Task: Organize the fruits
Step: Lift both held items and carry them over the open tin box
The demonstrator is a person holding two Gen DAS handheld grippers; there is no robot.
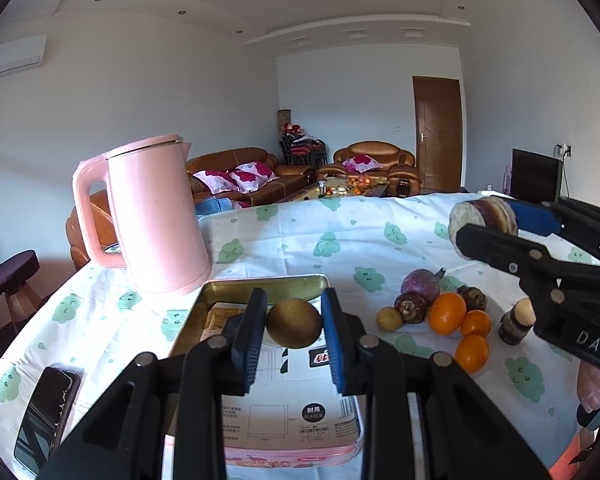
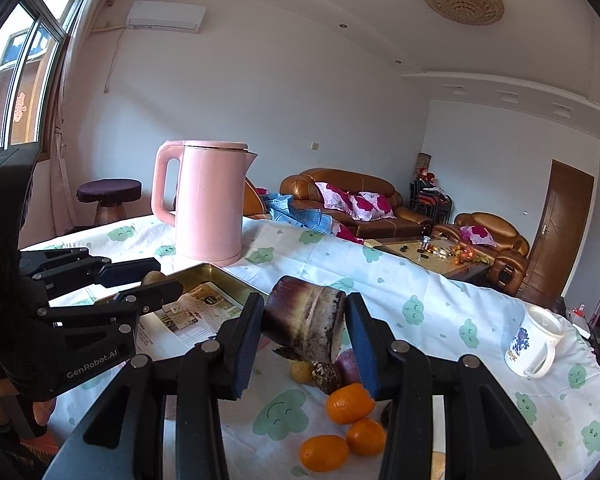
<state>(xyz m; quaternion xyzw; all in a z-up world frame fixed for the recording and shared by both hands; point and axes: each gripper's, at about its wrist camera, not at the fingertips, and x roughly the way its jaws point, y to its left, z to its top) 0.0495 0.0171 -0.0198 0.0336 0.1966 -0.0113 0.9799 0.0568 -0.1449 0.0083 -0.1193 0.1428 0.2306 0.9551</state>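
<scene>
A: Fruits lie mostly in a loose pile on the surface, to the right of the gold tin tray: 3 oranges, a purple bulb and some dark, knobbly pieces, touching one another.

B: And the tray?

A: It sits just in front of the pink kettle, lined with printed paper, so I judge it to be where the sorted pieces go.

B: What is the left hand-held gripper doing?

A: Its blue pads are closed narrowly on a round, brownish-green fruit, held in the air above the tray.

B: The right one?

A: The right hand-held gripper is clamped on a thick, purple-brown stalk piece with pale cut ends, carried above the pile. Its jaws stand a little wider, because the piece is broader.

B: So both are loaded?

A: Yes, each carries 1 item, seemingly bound for the tray.
</scene>
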